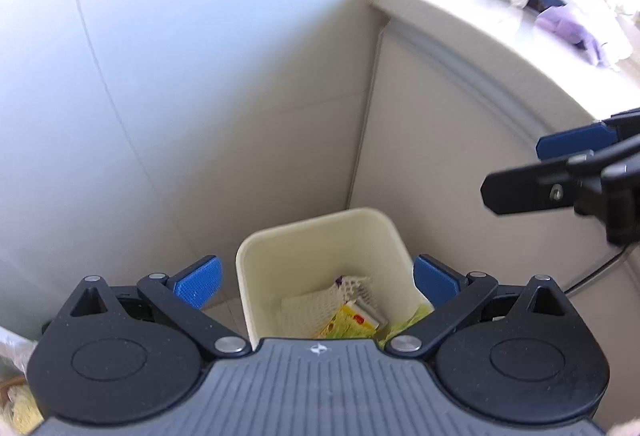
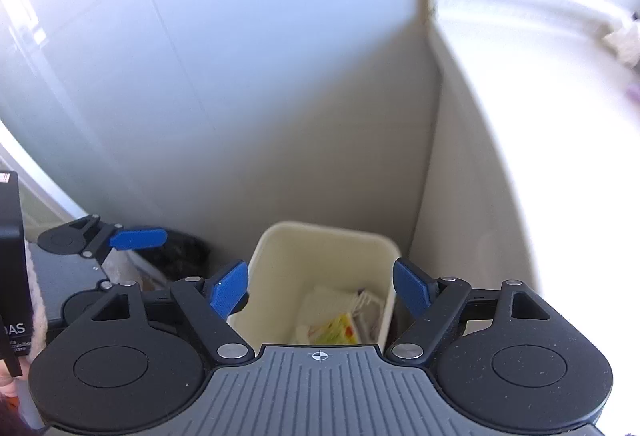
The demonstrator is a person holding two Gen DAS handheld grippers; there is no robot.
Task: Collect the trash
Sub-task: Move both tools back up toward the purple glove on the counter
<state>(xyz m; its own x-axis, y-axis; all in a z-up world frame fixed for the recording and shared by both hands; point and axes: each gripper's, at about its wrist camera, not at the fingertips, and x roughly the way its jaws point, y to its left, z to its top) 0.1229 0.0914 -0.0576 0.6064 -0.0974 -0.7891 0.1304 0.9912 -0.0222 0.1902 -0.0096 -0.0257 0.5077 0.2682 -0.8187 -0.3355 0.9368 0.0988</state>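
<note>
A cream trash bin (image 1: 320, 236) stands on the floor in a corner between a wall and a cabinet. Inside lie a white foam net (image 1: 320, 302), a yellow wrapper (image 1: 346, 324) and other scraps. My left gripper (image 1: 318, 282) is open and empty, held above the bin's mouth. My right gripper (image 2: 320, 290) is open and empty too, above the same bin (image 2: 320, 248), where the yellow wrapper (image 2: 336, 328) shows. The right gripper also shows in the left wrist view (image 1: 516, 164) at the right, and the left gripper in the right wrist view (image 2: 132, 240) at the left.
A beige cabinet (image 1: 460, 116) with a pale counter stands right of the bin. Cloths and a purple item (image 1: 568, 20) lie on the counter far back. A white wall (image 1: 180, 76) is behind. A black box (image 2: 12, 268) is at the left edge.
</note>
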